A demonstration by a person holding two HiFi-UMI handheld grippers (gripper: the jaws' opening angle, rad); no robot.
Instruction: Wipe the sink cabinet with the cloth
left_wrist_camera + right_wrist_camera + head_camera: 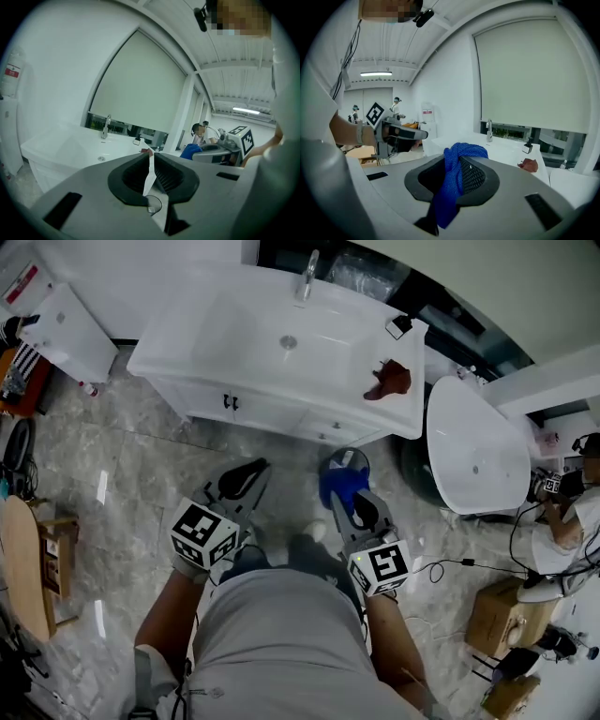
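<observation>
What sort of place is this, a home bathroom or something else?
Probably a showroom or test room for bathroom fittings, not a home bathroom. The white sink cabinet and an oval white tub stand on an open marble-look floor, with cardboard boxes and cables beside them.

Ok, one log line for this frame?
stage: before wiping | left gripper: shut, empty | right gripper: shut on blue cloth | sink cabinet: ahead, no contact

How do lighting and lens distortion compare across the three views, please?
Head view: even light, white glare streaks on the glossy floor, slight edge bending. Left gripper view: strong fisheye, dark corners, the window blind bowed. Right gripper view: same fisheye, blue cloth sharp up close.
</observation>
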